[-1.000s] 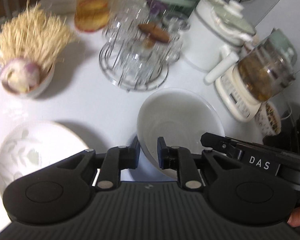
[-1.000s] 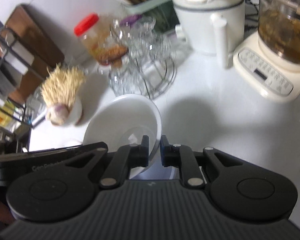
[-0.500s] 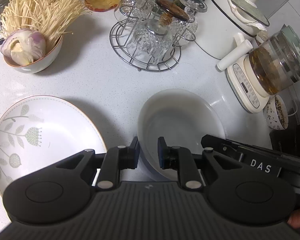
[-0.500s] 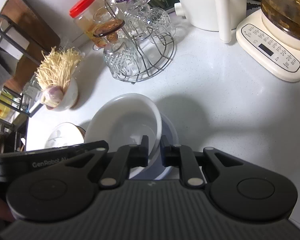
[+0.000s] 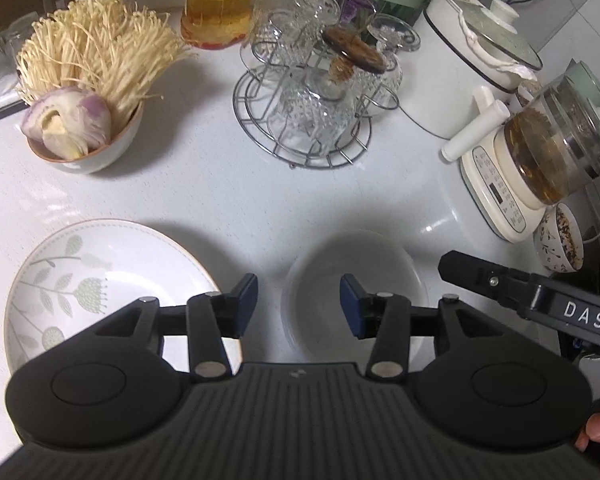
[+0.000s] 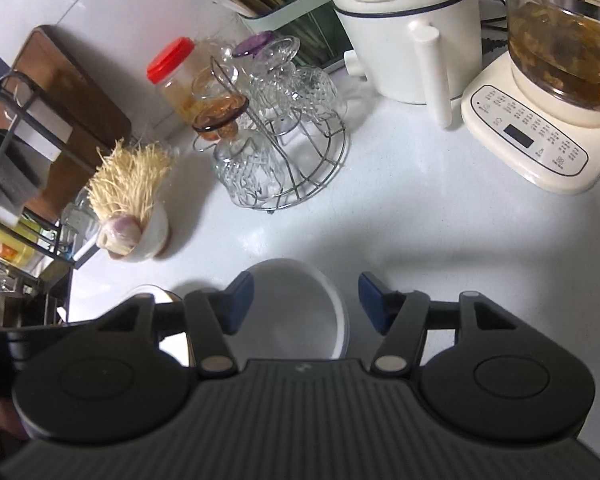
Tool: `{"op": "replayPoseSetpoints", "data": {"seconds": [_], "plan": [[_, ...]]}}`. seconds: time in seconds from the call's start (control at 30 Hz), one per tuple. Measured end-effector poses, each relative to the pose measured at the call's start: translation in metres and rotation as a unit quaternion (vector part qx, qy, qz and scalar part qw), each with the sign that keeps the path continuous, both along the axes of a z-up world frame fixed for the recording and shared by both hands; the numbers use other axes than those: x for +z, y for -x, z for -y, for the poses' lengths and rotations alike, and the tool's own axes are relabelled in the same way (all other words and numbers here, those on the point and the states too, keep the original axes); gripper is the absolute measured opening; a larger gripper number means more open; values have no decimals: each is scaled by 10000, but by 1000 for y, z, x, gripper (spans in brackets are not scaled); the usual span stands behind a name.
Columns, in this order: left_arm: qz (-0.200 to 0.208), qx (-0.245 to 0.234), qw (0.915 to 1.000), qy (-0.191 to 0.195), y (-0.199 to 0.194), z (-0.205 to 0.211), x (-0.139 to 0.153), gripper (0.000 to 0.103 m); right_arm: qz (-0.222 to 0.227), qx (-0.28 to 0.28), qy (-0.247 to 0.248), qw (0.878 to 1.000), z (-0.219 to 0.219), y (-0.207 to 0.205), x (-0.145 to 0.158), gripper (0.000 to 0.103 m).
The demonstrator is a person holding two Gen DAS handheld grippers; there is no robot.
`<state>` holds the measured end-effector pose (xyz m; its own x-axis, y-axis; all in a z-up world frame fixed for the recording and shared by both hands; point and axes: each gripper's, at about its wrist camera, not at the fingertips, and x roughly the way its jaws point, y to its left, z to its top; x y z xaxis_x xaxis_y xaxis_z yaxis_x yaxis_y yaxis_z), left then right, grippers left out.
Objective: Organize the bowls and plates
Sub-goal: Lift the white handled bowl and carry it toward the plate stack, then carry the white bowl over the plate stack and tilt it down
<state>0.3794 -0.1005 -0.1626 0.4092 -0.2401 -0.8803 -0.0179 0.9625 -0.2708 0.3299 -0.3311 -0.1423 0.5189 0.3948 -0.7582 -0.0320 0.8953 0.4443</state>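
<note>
A plain white bowl (image 5: 356, 280) stands upright on the white counter, and a second rim seems to show just under it. My left gripper (image 5: 299, 300) straddles its left rim; the jaws are opening and the pads are off the rim. My right gripper (image 6: 306, 302) straddles the right rim of the same bowl (image 6: 292, 308); its jaws are opening too, with no pad touching. In the left wrist view the right gripper's finger (image 5: 480, 276) shows at the right. A white plate with a leaf pattern (image 5: 80, 280) lies left of the bowl.
At the back stand a bowl of enoki mushrooms and an onion (image 5: 84, 132), a wire rack of glasses (image 5: 308, 120), a white pot (image 5: 460, 92), a glass kettle on its base (image 5: 540, 160) and a small patterned bowl (image 5: 560, 244). A red-lidded jar (image 6: 176, 76) and a cutting board (image 6: 60, 92) are at the left.
Both grippers were shut on the white bowl's rim, holding it up tilted. The bowl has come down onto the counter and both pairs of jaws have spread off the rim.
</note>
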Motion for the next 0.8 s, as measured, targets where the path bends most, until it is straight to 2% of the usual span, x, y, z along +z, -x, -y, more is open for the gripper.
{"op": "replayPoseSetpoints", "data": {"seconds": [0.2,0.5,0.57,0.63,0.8], "plan": [[-113,186,9998,19,-13,-4,-17,53,-119,70,-74,9999,-3,-7,-17,61],[-141,100,9998,-107,-14,3,-37,53,-754,-105,-359,9965,-6,-14,-58,59],[-176,105,9997,-145,-15,3,-40,53,-792,-77,-383,9961,-6,-13,-61,54],[-203,158,9996,-129,-16,2,-42,53,-826,-40,-380,9958,-7,-12,-64,44],[-169,55,9997,-189,-14,3,-42,53,-830,-128,-494,9952,-4,-12,-70,36]]}}
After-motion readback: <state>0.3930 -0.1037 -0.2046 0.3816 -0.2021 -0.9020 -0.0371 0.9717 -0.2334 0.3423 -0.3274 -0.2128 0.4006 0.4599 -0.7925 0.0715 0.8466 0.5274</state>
